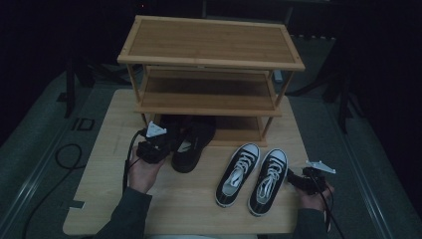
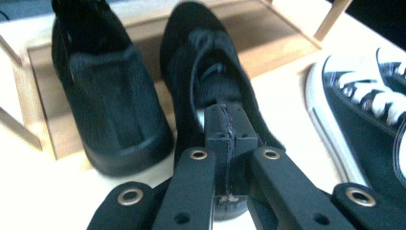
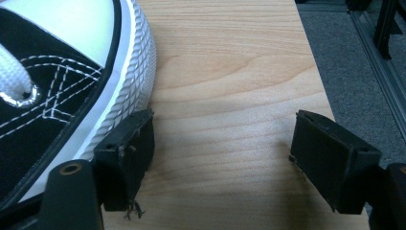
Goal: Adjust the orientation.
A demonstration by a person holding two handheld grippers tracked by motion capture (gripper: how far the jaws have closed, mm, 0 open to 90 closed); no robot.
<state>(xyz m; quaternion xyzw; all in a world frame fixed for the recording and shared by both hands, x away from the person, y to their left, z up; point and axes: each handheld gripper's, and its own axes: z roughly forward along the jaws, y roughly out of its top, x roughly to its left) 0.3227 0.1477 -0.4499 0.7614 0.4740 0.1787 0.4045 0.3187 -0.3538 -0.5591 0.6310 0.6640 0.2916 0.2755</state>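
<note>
Shoes go onto the rack, I judge — my left gripper has its fingers clenched on the black shoe's heel at the rack's bottom shelf; right gripper released beside the right canvas sneaker.

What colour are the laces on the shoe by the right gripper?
White. The laces cross the black sneaker beside the right gripper; the right gripper view shows them best.

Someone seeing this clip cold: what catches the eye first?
The three-tier wooden shoe rack at the table's far side. Before it, two white-laced black sneakers lie side by side near the right gripper, jaws open. The left gripper is shut on a black shoe at the bottom shelf.
</note>
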